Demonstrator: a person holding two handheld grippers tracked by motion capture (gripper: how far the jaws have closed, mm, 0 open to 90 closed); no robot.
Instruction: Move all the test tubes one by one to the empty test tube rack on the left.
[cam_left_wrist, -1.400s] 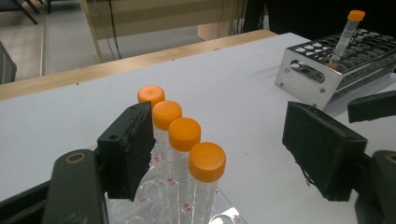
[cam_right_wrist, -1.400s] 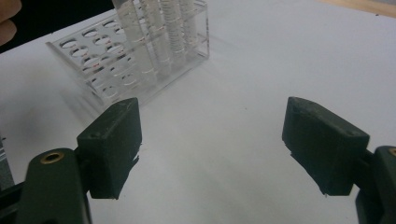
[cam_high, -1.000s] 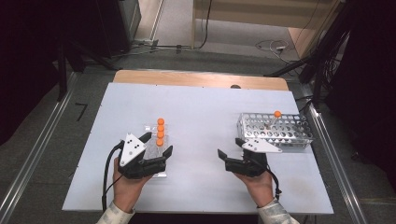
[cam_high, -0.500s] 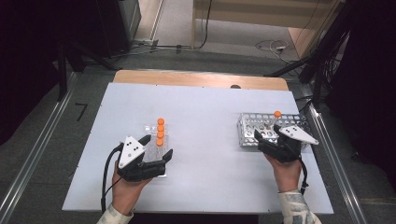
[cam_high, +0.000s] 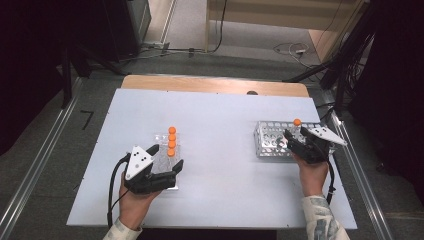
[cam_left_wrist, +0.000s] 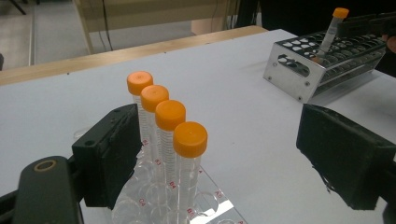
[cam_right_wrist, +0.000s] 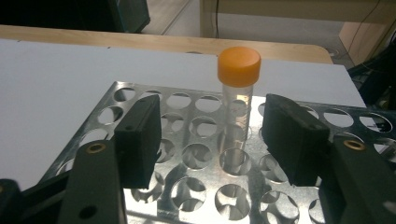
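Several orange-capped tubes (cam_left_wrist: 170, 135) stand in a row in a clear rack (cam_left_wrist: 205, 205) at the front left (cam_high: 171, 140). My left gripper (cam_left_wrist: 229, 154) is open around them, its left jaw close beside the row; its jaws have just been opening a little. In the high view, the left gripper (cam_high: 167, 159) sits at the clear rack's near end. One orange-capped tube (cam_right_wrist: 238, 93) stands upright in the metal rack (cam_right_wrist: 140, 93) at the right (cam_high: 267, 142). My right gripper (cam_right_wrist: 217, 140) flanks this tube with gaps on both sides; its jaws have just been closing, with the tube between them.
The white table (cam_high: 225, 120) has a wooden strip (cam_high: 215, 84) along its far edge. The metal rack (cam_left_wrist: 322, 65) lies near the table's right edge, with many vacant holes. Rails and cables run along the floor on both sides.
My right hand has moved right and away from me, from the table in front of the metal rack to over it, with its jaws now around the lone tube. My left hand has stayed put.
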